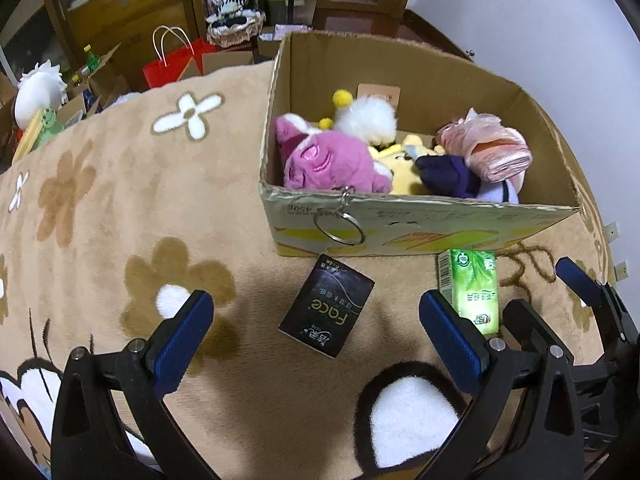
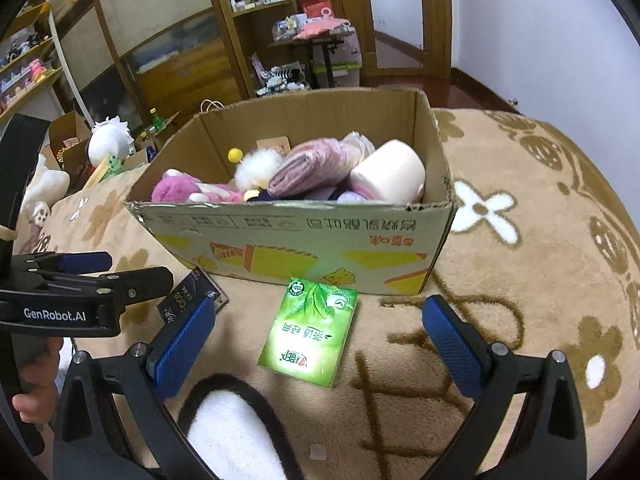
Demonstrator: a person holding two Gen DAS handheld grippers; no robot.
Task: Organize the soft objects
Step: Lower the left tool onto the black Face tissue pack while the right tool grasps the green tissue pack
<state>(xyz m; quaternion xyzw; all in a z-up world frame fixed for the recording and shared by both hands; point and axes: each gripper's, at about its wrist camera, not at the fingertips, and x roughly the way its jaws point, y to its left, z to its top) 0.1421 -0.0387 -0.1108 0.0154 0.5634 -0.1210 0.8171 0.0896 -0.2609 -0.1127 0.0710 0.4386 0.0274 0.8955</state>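
With both jaws spread and empty, your right gripper (image 2: pixel 320 344) should pinch the light, squashy green tissue pack (image 2: pixel 310 330) at 12 o'clock across its long edges, while your left gripper (image 1: pixel 316 332) frames the black tissue pack (image 1: pixel 327 307).

1. The black tissue pack (image 1: pixel 327 307) lying on the blanket carries the word "Face" in pale letters, seen upside down from the left wrist view. Smaller Chinese characters stand beside it, too small to read surely.
2. The left hand-held gripper (image 2: pixel 60 312), seen from the right wrist view, has "GenRobot.AI" in white letters on its black body.
3. The green tissue pack (image 2: pixel 310 330) shows white Chinese characters and a small round emblem — I cannot read them with certainty.
4. The cardboard box (image 2: pixel 296 240) has a row of printed Chinese characters on its front wall, upside down, plus red characters at the right — not legible enough to copy.
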